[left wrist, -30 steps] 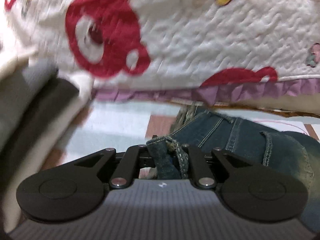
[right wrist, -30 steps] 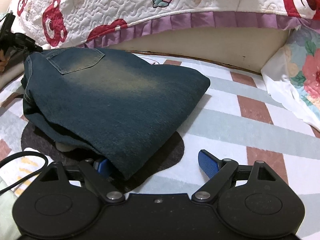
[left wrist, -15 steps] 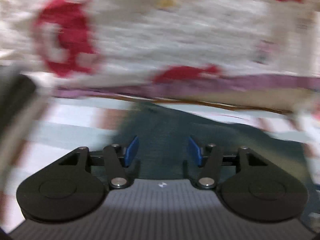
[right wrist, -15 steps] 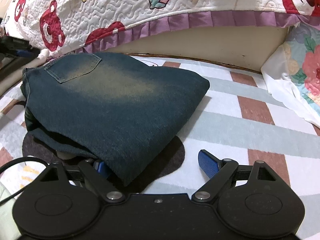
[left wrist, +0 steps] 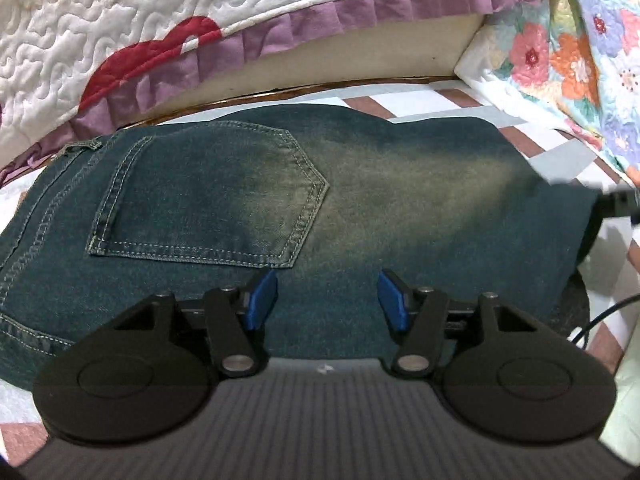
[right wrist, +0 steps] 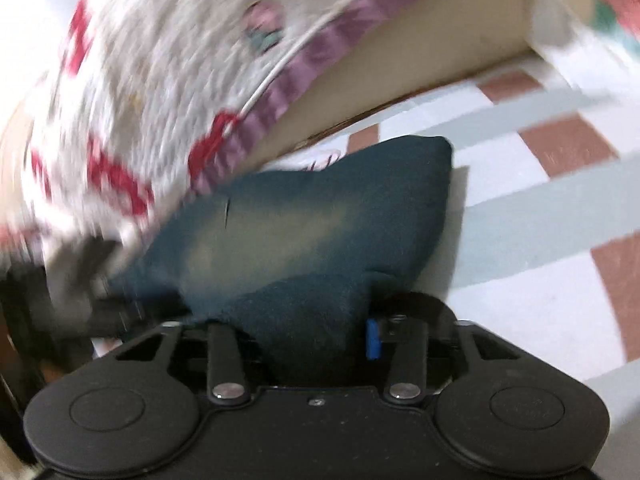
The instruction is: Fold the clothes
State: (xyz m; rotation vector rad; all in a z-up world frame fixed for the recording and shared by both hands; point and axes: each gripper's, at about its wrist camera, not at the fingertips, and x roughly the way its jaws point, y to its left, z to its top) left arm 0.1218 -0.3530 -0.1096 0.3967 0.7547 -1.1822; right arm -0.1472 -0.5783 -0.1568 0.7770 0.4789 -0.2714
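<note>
Dark blue jeans (left wrist: 360,184) lie folded on the striped mat, back pocket (left wrist: 208,196) facing up. My left gripper (left wrist: 327,300) hovers open just over their near side, blue pads apart with nothing between them. In the blurred, tilted right wrist view, a thick bunch of the jeans (right wrist: 304,240) fills the gap of my right gripper (right wrist: 308,336), which is shut on it. One blue pad (right wrist: 372,338) shows at the right; the denim hides the other finger.
A white quilt with red bears and a purple frill (left wrist: 120,20) hangs over the bed base behind the jeans. Floral bedding (left wrist: 560,48) sits at the right. The striped mat (right wrist: 540,200) stretches out to the right. A black cable (left wrist: 600,316) lies near the right edge.
My left gripper let go of the denim edge it held, opened and swung over the folded jeans. My right gripper went from open to shut on the jeans' near fold and tilted.
</note>
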